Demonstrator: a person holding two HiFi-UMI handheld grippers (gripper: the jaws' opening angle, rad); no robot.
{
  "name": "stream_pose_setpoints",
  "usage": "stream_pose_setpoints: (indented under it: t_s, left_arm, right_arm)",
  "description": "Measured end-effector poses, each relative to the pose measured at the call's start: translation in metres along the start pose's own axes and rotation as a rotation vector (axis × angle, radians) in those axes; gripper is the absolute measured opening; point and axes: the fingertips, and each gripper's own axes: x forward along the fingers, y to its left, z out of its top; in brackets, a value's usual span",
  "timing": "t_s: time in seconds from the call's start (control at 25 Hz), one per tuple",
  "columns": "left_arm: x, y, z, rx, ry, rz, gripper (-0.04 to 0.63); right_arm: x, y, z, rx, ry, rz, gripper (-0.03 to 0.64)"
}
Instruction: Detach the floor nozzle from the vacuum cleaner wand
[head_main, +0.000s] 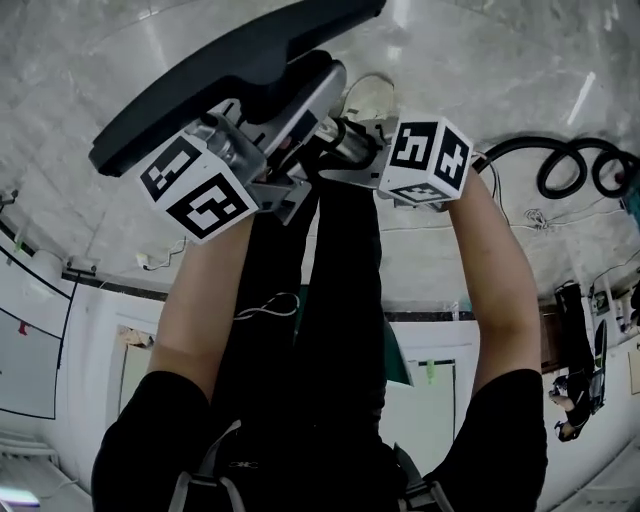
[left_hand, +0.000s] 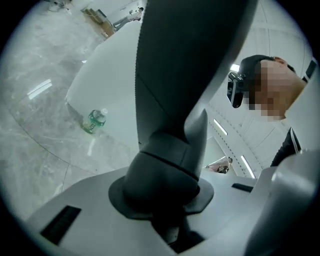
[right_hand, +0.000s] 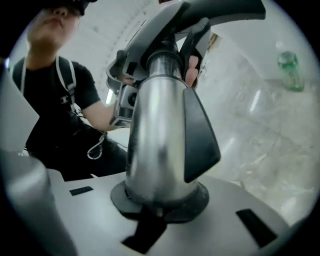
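Your left hand-held gripper (head_main: 285, 165) clamping dark neck (left_hand: 167, 170) of floor nozzle (head_main: 230, 75). Your right hand-held gripper (head_main: 345, 150) clamping metal wand (right_hand: 155, 145) just beside, both raised above floor (head_main: 480, 60). Wand axis running straight into nozzle: judging pull-apart along it.

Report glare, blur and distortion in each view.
Head view: fisheye bends the floor, light streaks glare on it. Left gripper view: the floor nozzle looms dark, soft, featureless. Right gripper view: shiny wand shows smeared highlights; bottle out of focus.

The head view looks steeply down onto the floor nozzle (head_main: 240, 70). The left gripper view looks closely along its neck, the right gripper view along the wand (right_hand: 155, 135). Both share the green bottle (left_hand: 95, 121).
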Motion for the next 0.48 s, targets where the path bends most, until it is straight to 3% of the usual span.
stream_pose_setpoints:
  t_s: [0.08, 0.24, 0.32, 0.36, 0.4, 0.48]
  left_arm:
    - [0.002, -0.002, -0.004, 0.053, 0.036, 0.038, 0.097]
    - [0.003, 0.001, -0.001, 0.165, 0.028, 0.077, 0.098]
    - [0.003, 0.001, 0.003, 0.187, 0.020, 0.098, 0.098]
    - [0.002, 0.000, 0.003, 0.201, 0.025, 0.107, 0.098]
    - [0.000, 0.001, 0.004, 0.209, 0.034, 0.117, 0.100]
    - [-0.005, 0.004, 0.003, 0.193, 0.050, 0.125, 0.104]
  right_arm:
    - [-0.002, -0.021, -0.001, -0.049, -0.026, -0.255, 0.060]
    - [-0.022, -0.076, 0.005, -0.137, -0.064, -0.877, 0.058]
    - [-0.032, -0.087, 0.008, -0.155, -0.070, -1.046, 0.058]
    - [-0.032, -0.088, 0.010, -0.163, -0.079, -1.061, 0.058]
    - [-0.027, -0.085, 0.010, -0.168, -0.088, -1.010, 0.057]
    - [-0.009, -0.067, 0.006, -0.150, -0.085, -0.754, 0.055]
